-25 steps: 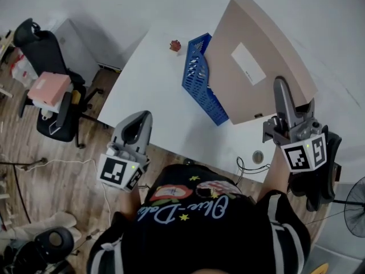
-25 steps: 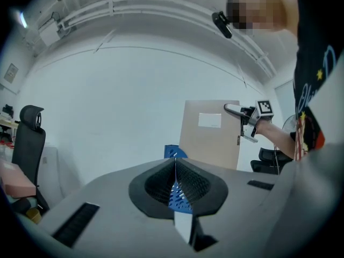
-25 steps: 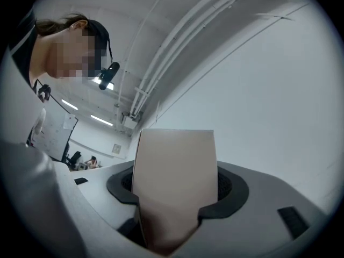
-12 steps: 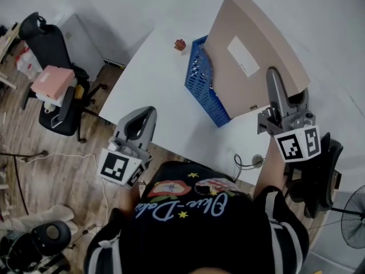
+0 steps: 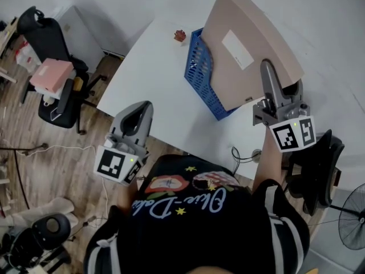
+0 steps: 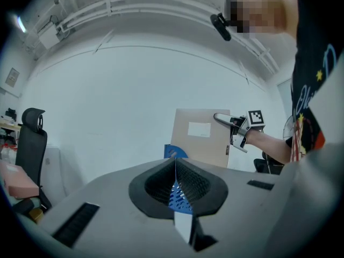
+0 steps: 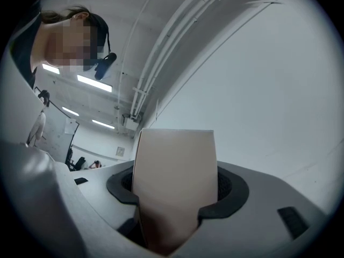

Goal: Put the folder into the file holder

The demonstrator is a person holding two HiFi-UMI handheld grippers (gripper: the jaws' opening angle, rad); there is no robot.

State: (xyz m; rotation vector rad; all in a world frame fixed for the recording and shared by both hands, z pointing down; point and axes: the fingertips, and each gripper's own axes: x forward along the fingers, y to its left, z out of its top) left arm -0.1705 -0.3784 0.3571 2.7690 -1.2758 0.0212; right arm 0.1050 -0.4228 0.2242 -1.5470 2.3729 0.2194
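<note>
We've shifted the beige cardboard folder (image 5: 239, 50), clamped in our right gripper (image 5: 266, 70), leftward over the blue plastic file holder (image 5: 199, 79), ready for lowering; left gripper (image 5: 137, 114) closed, empty.

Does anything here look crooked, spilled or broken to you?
Only the big beige cardboard folder: gripped in the right tool, it leans at a slant over the blue slotted plastic file holder on the white table, not yet seated in it. Nothing looks spilled or damaged.

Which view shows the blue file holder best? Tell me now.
The head view: the file holder shows its long perforated side there. The left gripper view catches only a blue corner; the right gripper view shows just the folder.
</note>
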